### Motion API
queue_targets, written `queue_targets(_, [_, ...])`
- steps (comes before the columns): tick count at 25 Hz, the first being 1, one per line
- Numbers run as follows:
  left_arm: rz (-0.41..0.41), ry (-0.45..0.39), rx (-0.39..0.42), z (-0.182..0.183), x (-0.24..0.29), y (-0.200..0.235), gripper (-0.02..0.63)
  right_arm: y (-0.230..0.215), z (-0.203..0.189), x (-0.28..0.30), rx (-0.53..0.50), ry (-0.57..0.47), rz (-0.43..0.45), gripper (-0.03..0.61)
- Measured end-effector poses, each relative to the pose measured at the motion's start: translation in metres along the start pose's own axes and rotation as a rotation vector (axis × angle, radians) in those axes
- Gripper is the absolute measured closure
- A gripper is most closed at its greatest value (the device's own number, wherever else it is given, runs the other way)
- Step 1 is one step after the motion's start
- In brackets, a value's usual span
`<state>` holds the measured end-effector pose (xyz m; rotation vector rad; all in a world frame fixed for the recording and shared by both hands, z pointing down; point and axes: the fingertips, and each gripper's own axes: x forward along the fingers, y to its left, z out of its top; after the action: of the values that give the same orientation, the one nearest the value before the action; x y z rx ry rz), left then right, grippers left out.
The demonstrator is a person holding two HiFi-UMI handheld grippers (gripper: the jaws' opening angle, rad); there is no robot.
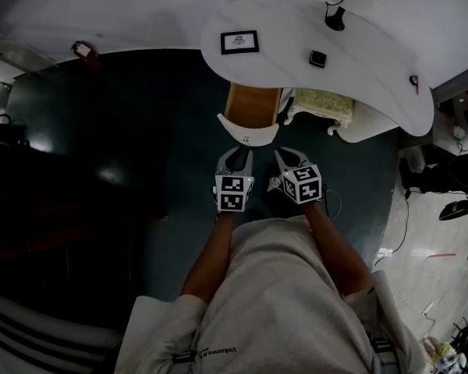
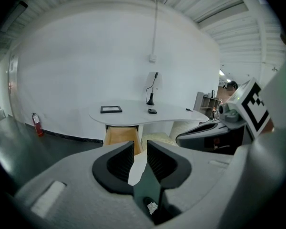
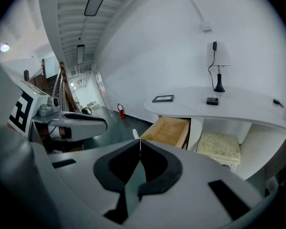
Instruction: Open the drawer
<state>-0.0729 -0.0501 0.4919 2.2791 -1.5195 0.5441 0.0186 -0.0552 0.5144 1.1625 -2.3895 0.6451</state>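
The drawer (image 1: 253,106) under the white desk (image 1: 359,53) is pulled out, showing its bare wooden inside, and its curved white front (image 1: 248,135) faces me. My left gripper (image 1: 238,156) hovers just in front of that white front, jaws apart. In the left gripper view the gripper (image 2: 139,149) shows a clear gap, and the white front (image 2: 136,168) appears through it beyond the tips. My right gripper (image 1: 287,158) is beside it on the right, also just short of the drawer. In the right gripper view its tips (image 3: 140,144) meet with nothing between them; the drawer (image 3: 170,130) lies ahead.
On the desk are a framed picture (image 1: 239,42), a small black object (image 1: 318,58) and a lamp base (image 1: 335,18) with a cord. A cushioned stool (image 1: 320,104) stands right of the drawer. A fire extinguisher (image 1: 82,49) stands by the far wall. The floor is dark.
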Motion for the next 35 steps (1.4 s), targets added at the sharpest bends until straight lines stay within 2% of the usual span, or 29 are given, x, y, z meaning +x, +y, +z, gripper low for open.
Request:
queue_targets(7, [0.009,-0.037,0.016,0.015,-0.002,0.000,0.543,0.005,0.006,0.000,-0.006,-0.013,0.015,0.561])
queue_targets(25, [0.031,-0.001,-0.009,0.002,0.005,0.001,0.603,-0.004,-0.003,-0.002,0.005,0.008,0.022,0.561])
queue_targets(35, [0.021,0.013,-0.036,-0.005,0.009,-0.003,0.604,-0.005,-0.016,-0.005,0.042,0.036,0.051,0.561])
